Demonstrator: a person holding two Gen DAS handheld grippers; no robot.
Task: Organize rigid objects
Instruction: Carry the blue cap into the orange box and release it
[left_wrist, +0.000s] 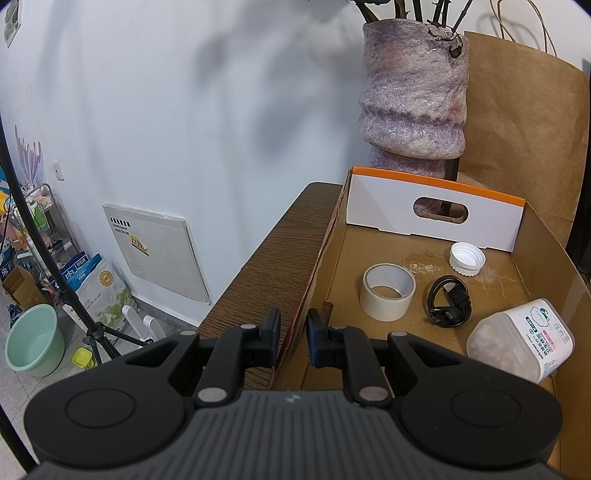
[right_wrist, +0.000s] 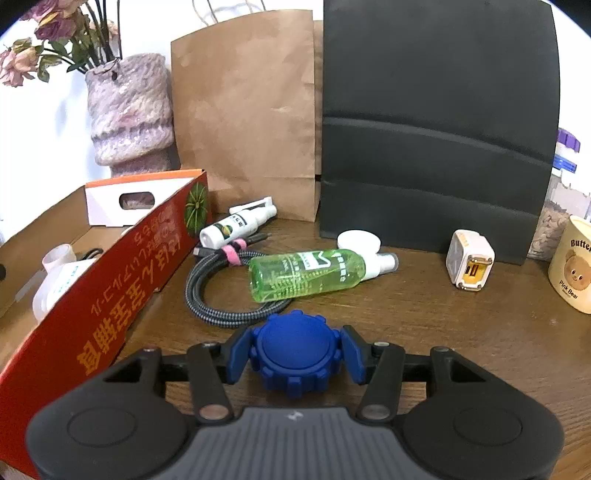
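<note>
Right claw (right_wrist: 297, 356) is squeezed shut on a blue knob (right_wrist: 295, 350), one blue pad on each side of its bumpy rim. The knob is round and looks hard, so it should not squash. The bumps give the pads something to catch on, and the sides are the best place to hold it. It looks small and light. It sits low over the brown counter (right_wrist: 443, 332), close to the red side of the cardboard box (right_wrist: 110, 295).

Left claw (left_wrist: 292, 338) has its two pads a little apart with nothing pinched. The thin box wall (left_wrist: 295, 317) runs up between them, but I cannot tell if they touch it.

Inside the box lie a roll of tape (left_wrist: 388, 295), a black cable (left_wrist: 448, 301), a white cap (left_wrist: 467, 258) and a white jar (left_wrist: 521, 339) on its side.

Out on the counter, a green bottle (right_wrist: 310, 273) lies flat across a grey braided cable (right_wrist: 221, 288). It is smooth and round, so it may roll. Take it around the middle. A small white bottle (right_wrist: 236, 227) lies behind, and a boxy white charger (right_wrist: 469, 264) stands well to the right.
</note>
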